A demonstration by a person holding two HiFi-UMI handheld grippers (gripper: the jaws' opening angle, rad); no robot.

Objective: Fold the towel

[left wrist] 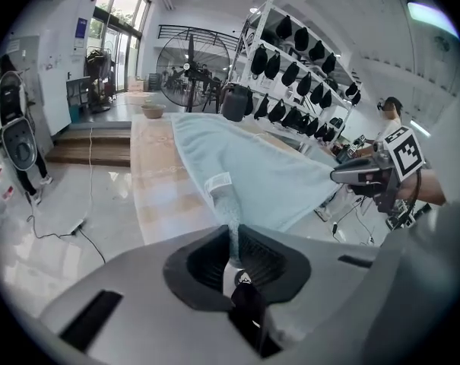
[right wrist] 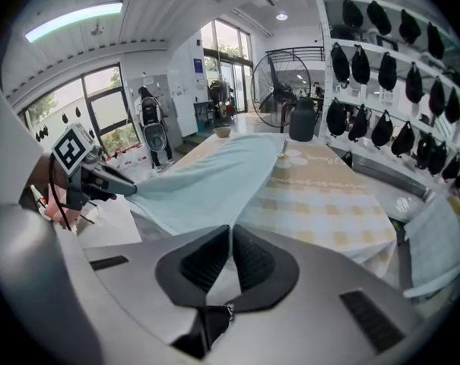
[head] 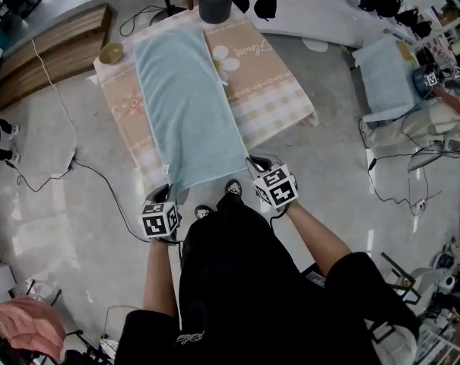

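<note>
Light-blue towel [head: 188,105] spread lengthwise over the table's checked cloth [head: 279,101], near edge lifted clear of the table end. Left gripper [left wrist: 234,249] clenched on the near left corner, just below the sewn label [left wrist: 217,182]. Right gripper [right wrist: 230,245] clenched on the near right corner, fabric pinched thin between the pads. Dark lidded jug [head: 215,0] just past the towel's far end. Small round bowl [head: 111,52] at the table's far left corner, contents not discernible.

A big, bright lab-like workroom: tall windows [left wrist: 119,14], a large standing fan [left wrist: 190,67], wall racks [right wrist: 382,67] hung with black gear [right wrist: 360,65], and cables [left wrist: 91,173] trailing over a glossy floor [head: 47,226].
</note>
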